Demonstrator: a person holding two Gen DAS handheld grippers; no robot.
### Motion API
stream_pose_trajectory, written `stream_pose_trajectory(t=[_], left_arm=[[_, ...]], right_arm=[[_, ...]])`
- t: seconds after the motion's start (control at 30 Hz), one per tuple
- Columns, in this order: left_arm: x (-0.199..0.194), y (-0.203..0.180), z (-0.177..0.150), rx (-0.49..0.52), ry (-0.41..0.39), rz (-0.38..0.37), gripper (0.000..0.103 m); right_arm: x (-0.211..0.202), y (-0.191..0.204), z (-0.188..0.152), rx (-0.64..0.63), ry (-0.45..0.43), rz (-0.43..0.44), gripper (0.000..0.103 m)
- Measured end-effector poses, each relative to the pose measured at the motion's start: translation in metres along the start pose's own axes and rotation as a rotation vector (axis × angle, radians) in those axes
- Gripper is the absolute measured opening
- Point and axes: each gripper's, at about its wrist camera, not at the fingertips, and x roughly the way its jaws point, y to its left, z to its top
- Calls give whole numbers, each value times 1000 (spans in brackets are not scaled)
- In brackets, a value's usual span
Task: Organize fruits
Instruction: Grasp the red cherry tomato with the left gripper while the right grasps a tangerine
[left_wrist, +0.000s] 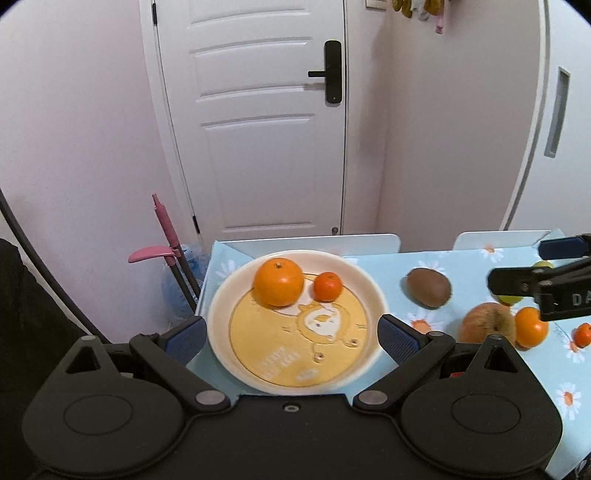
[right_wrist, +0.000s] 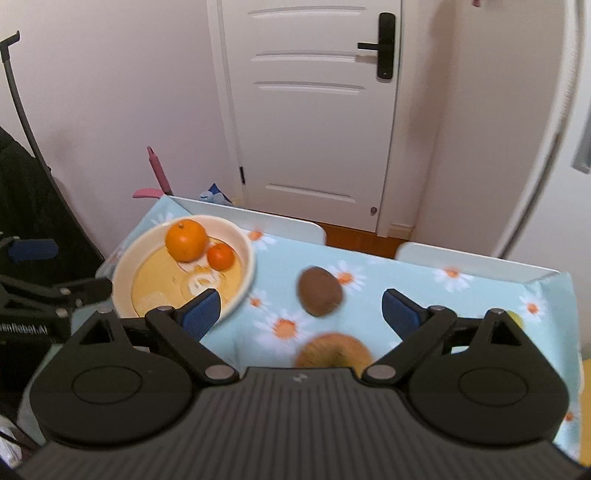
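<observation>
The plate (left_wrist: 221, 306) holds a big orange (left_wrist: 278, 281) and a small one (left_wrist: 327, 285), touching, at about 12 o'clock inside it. Both the left gripper (left_wrist: 291, 334) and the right gripper (right_wrist: 301, 308) are spread wide and empty. The kiwi (right_wrist: 319, 291) lies on the cloth (right_wrist: 461, 314) just ahead of the right gripper, at 12 o'clock. I think it comes next: centre the jaws around its short side, close gently, and put it at the plate's free 6 o'clock part.
</observation>
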Motion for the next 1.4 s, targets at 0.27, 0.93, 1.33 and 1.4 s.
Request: stream_pose_trajectory(t=[0.27, 0.93, 1.33, 1.4], left_arm=[[-23, -45, -17, -38, 5, 40, 101], [-10, -169, -76, -40, 60, -3, 100], [31, -211, -94, -3, 82, -45, 76], [37, -216, -94, 3, 84, -48, 69]], right_arm=[[-30, -49, -32, -21, 6, 10, 103], [-31, -143, -96, -71, 5, 63, 103], [-12, -184, -130, -14, 2, -4, 103], [-10, -190, -134, 1, 6, -14, 103]])
